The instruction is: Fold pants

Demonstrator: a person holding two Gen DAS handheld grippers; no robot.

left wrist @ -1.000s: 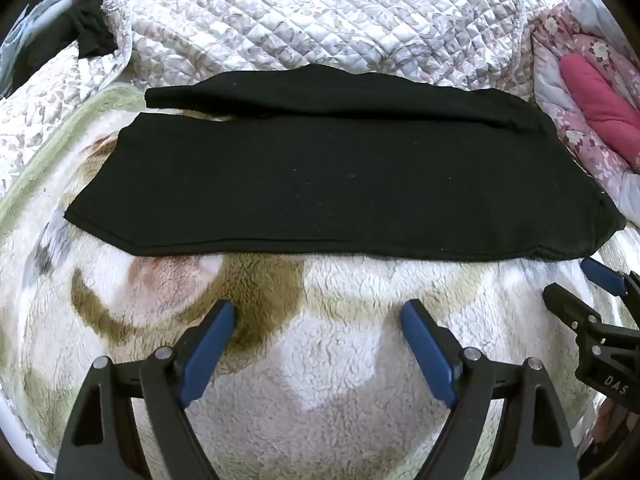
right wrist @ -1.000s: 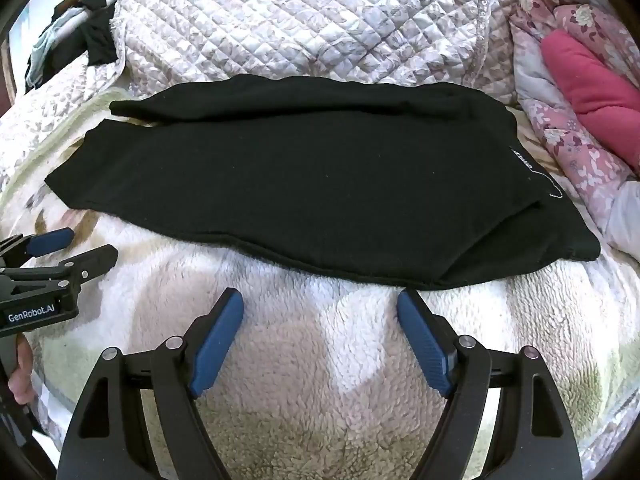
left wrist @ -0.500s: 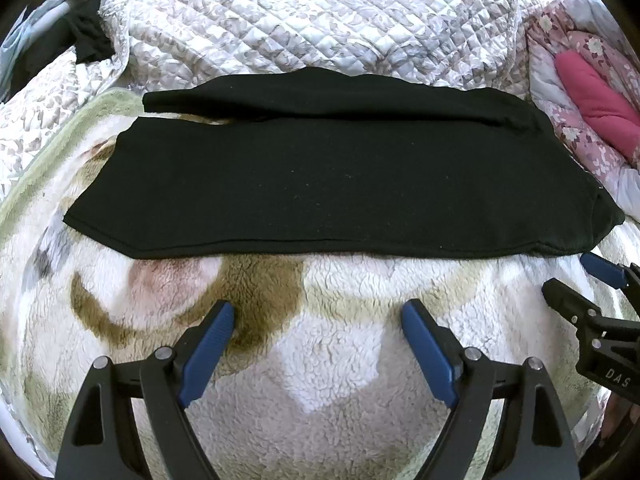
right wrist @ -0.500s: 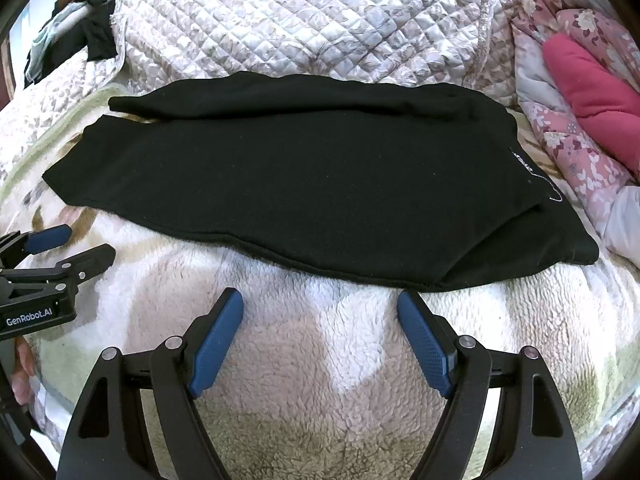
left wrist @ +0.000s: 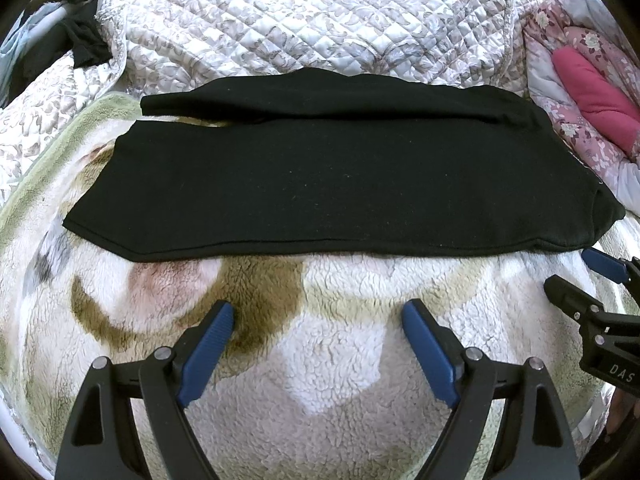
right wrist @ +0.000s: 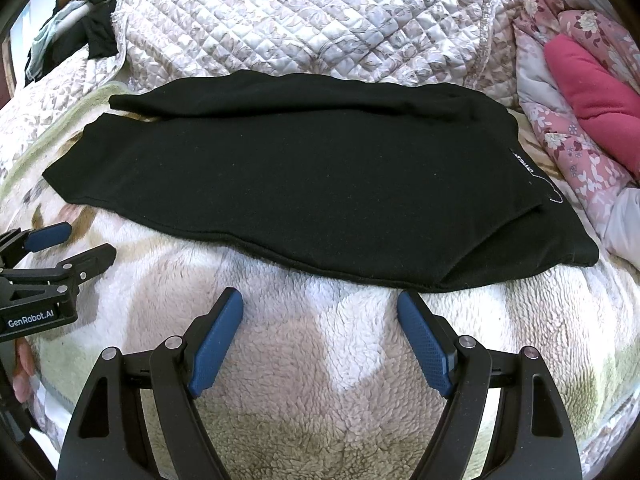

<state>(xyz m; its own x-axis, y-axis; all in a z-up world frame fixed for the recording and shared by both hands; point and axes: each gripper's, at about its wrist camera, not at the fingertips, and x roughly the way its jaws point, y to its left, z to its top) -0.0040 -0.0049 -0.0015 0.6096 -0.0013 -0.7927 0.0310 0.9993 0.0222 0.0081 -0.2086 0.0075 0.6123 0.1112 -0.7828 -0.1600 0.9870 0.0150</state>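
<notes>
Left wrist view: my left hand-held gripper [left wrist: 318, 320] hangs wide open, empty.
Right hand-held gripper [right wrist: 320, 312]: wide open, empty.
Pants [left wrist: 320, 184]: flat on the fleece blanket [left wrist: 340, 360], legs side by side.
Change: almost nothing moves; folding has not begun.

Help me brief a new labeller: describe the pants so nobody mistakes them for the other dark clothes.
On the fleece blanket in front of the quilt lie the pants, flat, black, legs one beside the other. Unlike the dark clothes bunched at the far left, they are spread wide.
</notes>
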